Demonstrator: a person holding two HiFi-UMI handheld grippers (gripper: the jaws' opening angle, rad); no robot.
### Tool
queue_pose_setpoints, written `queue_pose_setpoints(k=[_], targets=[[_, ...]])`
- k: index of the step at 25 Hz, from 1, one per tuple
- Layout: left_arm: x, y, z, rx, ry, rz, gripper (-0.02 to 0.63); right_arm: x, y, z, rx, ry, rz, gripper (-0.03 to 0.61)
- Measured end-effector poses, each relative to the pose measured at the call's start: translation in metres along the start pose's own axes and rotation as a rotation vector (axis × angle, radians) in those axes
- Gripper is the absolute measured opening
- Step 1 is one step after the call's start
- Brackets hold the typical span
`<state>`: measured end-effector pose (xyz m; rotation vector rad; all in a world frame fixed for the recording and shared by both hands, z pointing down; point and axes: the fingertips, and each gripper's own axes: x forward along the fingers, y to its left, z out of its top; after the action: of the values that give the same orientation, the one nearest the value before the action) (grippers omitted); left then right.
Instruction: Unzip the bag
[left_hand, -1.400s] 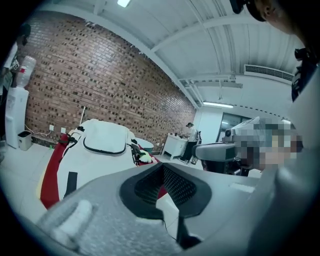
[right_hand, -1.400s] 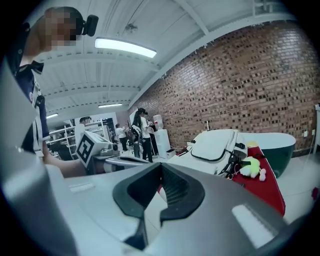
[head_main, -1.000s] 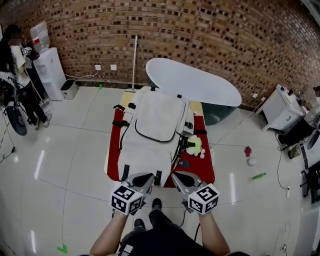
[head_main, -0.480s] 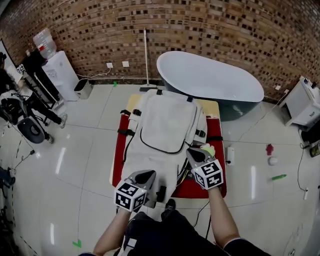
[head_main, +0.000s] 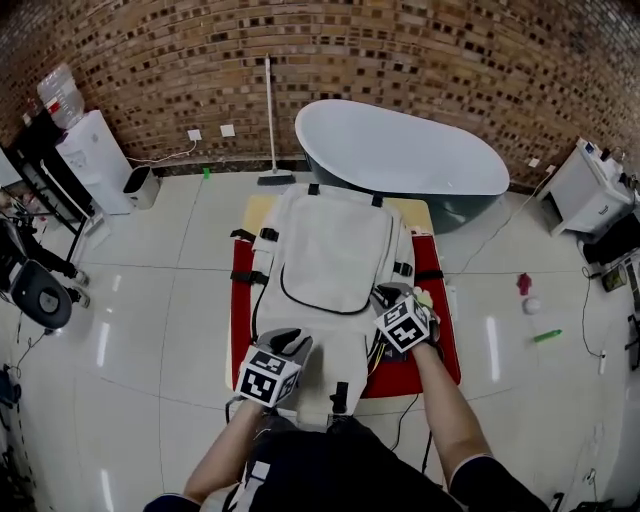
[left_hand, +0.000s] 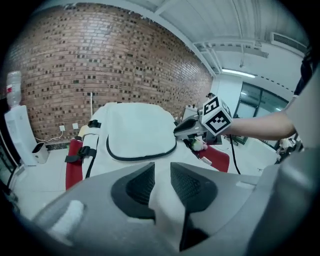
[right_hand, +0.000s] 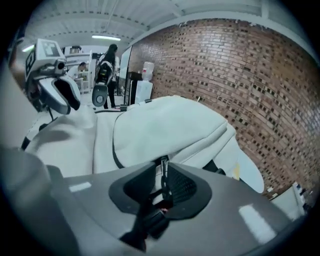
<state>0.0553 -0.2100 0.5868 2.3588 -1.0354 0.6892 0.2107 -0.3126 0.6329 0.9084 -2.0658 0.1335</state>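
A white backpack (head_main: 335, 250) lies flat on a red-covered table (head_main: 241, 310); a black zipper line (head_main: 322, 309) curves round its front pocket. My left gripper (head_main: 296, 341) hovers over the bag's near end. Its jaws are opening, and only white bag fabric (left_hand: 140, 135) shows beyond the gap of this left gripper (left_hand: 162, 172). My right gripper (head_main: 386, 297) is at the bag's right side. Its jaws are opening too. In the right gripper view a thin dark zipper pull (right_hand: 161, 176) hangs in the narrow gap of the right gripper (right_hand: 161, 167), without the pads pressing on it.
A grey bathtub (head_main: 400, 155) stands behind the table, with a broom (head_main: 270, 120) against the brick wall. A yellow-green plush toy (head_main: 423, 297) lies by the bag's right side. A water dispenser (head_main: 95, 150) is at the left, a white cabinet (head_main: 585, 185) at the right.
Both grippers have moved forward from the table's near edge onto the bag. The right one went to the bag's right side. The left stands over the near end.
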Motion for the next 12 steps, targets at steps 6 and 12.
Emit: queue_pose_setpoints(k=[6,12], targets=[[-0.001,0.014,-0.006,0.035,0.038,-0.11,0.103,0.0,0.003,-0.003,-0.055,0.133,-0.055,0.018],[0.005,0.014,-0.018,0.065,0.069,-0.194,0.103,-0.008,0.018,-0.015,-0.001,0.189,-0.081,0.018]])
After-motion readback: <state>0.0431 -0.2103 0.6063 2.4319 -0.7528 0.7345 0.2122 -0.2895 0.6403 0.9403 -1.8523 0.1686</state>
